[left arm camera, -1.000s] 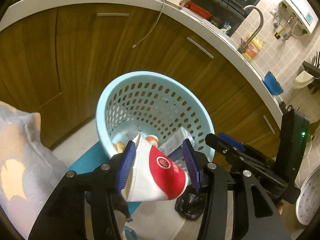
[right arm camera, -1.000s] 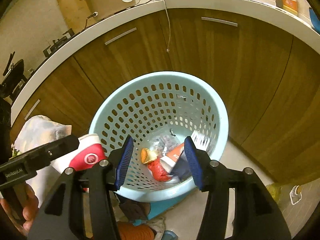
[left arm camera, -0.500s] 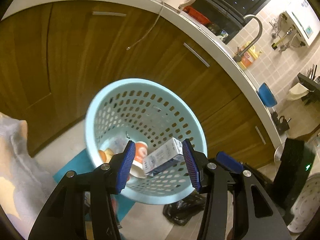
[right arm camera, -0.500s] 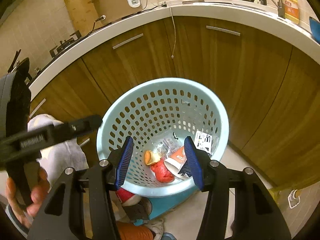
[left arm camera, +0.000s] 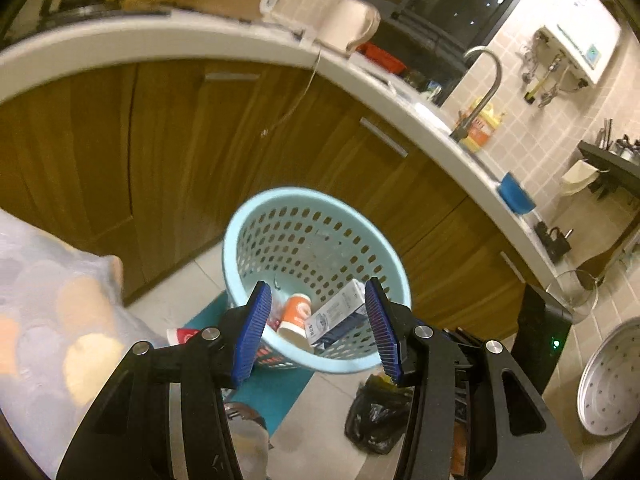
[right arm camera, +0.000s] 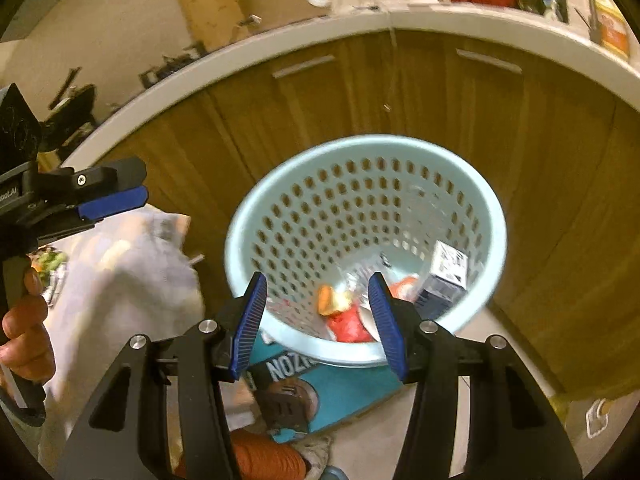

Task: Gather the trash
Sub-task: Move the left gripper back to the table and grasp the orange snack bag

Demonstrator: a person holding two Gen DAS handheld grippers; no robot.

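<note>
Looking along your left gripper [left arm camera: 318,330], jaws spread and empty above the blue basket [left arm camera: 240,240], orange cup [left arm camera: 296,314] and carton [left arm camera: 340,314] inside, your right gripper [right arm camera: 316,322], likewise released, over the same trash.

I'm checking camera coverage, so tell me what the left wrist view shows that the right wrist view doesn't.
Only the left wrist view shows the sink faucet, a blue bowl on the counter, a black bag on the floor and a red and white cup lying outside the basket. Only the right wrist view shows the left tongs from the side, with the hand holding them. Both show the light blue basket with trash inside, including an orange cup and a small box, and wooden cabinets.
</note>
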